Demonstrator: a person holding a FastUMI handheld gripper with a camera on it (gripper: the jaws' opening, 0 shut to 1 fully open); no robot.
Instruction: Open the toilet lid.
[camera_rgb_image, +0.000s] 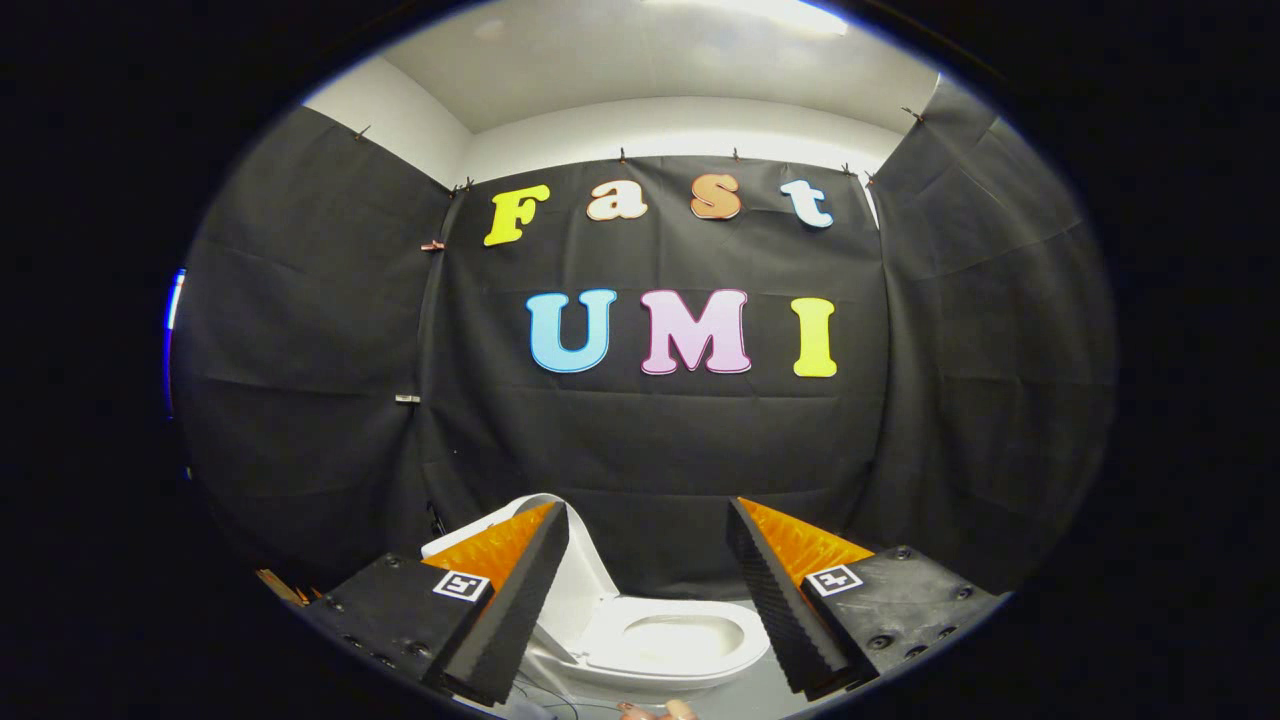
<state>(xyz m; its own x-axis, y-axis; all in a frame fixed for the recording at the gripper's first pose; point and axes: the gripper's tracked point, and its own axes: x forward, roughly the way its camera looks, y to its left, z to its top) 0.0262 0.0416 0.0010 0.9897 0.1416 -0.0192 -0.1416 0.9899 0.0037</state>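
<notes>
Gripper view
Room: black cloth (660, 440) hangs on three sides as the booth's wall, creased and pinned along its top edge; above it run pale upper walls and a white ceiling (650, 60) with a bright light strip.
Floor: a grey floor (740, 698) shows low down, under and beside the toilet.
Toilet: a small white toilet (680, 650) stands on the floor against the back cloth, seen from above and in front, its oval bowl facing up.
Lid: the toilet lid (580, 590) is raised, standing about upright behind the seat on the bowl's left side, its upper part hidden behind the left finger.
Seat: the white seat ring (745, 640) lies flat around the bowl.
Gripper: the gripper (648, 565) has its two fingers spread wide apart, with nothing between them and touching nothing.
Relation: the toilet sits beyond and below the fingers, the bowl showing in the gap between them.
Cable: thin dark wires (540, 690) lie on the floor at the toilet's near left.
</notes>
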